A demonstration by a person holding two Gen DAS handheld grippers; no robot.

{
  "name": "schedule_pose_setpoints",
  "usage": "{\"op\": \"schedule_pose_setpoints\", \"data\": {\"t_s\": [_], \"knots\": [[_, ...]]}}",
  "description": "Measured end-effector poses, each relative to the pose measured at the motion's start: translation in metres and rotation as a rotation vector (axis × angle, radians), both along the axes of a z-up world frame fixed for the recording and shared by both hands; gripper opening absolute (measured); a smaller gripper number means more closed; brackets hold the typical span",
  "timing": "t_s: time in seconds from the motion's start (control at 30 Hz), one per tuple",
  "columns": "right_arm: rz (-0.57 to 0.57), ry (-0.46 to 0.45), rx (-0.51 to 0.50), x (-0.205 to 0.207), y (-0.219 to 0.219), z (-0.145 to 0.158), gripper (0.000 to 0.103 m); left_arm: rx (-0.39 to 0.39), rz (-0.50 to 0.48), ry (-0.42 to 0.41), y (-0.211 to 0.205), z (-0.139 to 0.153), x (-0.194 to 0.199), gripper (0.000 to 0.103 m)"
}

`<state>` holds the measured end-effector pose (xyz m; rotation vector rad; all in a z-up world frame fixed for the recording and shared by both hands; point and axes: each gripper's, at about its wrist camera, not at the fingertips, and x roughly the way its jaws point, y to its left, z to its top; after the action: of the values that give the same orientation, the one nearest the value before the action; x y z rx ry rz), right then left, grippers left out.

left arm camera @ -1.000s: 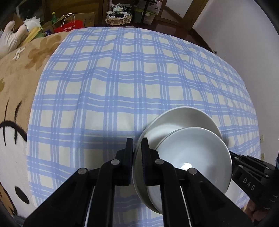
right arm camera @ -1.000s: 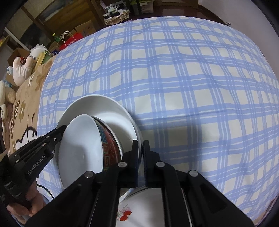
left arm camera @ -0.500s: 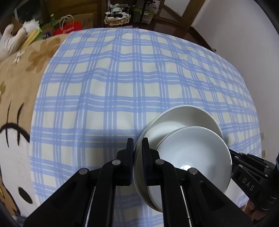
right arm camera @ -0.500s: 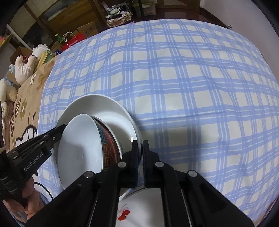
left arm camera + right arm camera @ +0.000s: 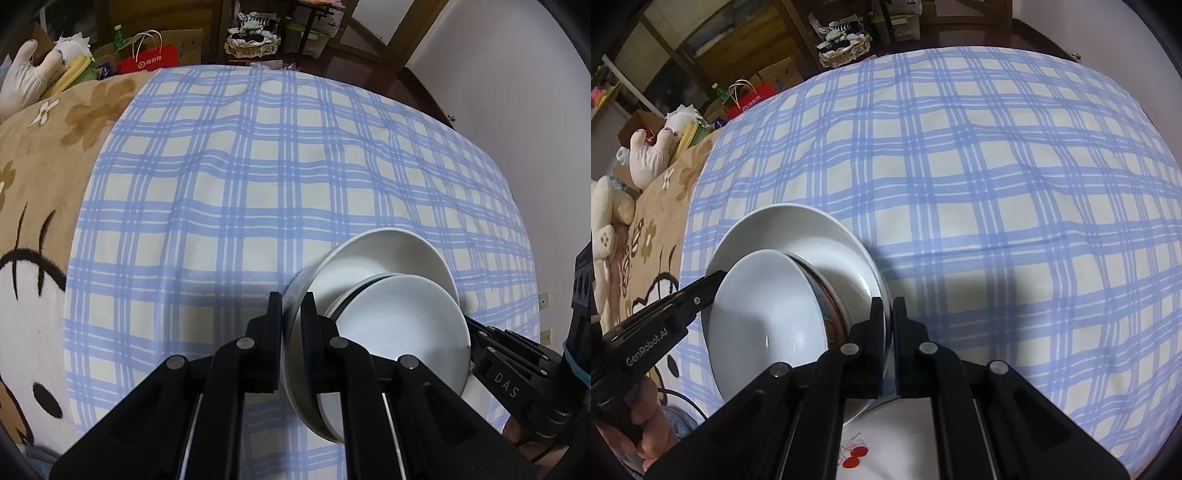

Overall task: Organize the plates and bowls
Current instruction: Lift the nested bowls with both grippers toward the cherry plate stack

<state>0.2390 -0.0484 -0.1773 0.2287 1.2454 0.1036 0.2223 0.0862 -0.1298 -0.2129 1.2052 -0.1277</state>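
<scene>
A large white bowl (image 5: 384,254) (image 5: 798,232) is held up, tilted, above the blue checked cloth (image 5: 258,184). A smaller bowl (image 5: 402,325) (image 5: 761,317), white inside with a red and blue patterned outside (image 5: 831,314), sits nested in it. My left gripper (image 5: 291,314) is shut on the large bowl's left rim. My right gripper (image 5: 888,317) is shut on its opposite rim. A white plate with a red cherry print (image 5: 886,443) lies just under the right gripper.
The checked cloth (image 5: 997,184) covers a soft surface, with a brown cartoon blanket (image 5: 33,184) along its left side. Plush toys (image 5: 650,155), a red paper bag (image 5: 147,62) and a basket (image 5: 251,44) stand beyond the far edge. A white wall (image 5: 517,92) is on the right.
The two bowls, held by both grippers, have shifted slightly nearer and lower in both views. The grips have not changed.
</scene>
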Motion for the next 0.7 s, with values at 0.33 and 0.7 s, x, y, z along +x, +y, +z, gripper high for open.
{"op": "schedule_pose_setpoints", "data": {"t_s": [0.33,0.7], "knots": [[0.021,-0.01,0.002,-0.005,0.001,0.003,0.007,-0.012,0.012,0.004,0.003,0.003,-0.005,0.01],[0.04,0.019,-0.05,0.001,0.011,-0.002,0.007,0.003,0.003,0.065,0.007,-0.016,-0.009,0.006]]}}
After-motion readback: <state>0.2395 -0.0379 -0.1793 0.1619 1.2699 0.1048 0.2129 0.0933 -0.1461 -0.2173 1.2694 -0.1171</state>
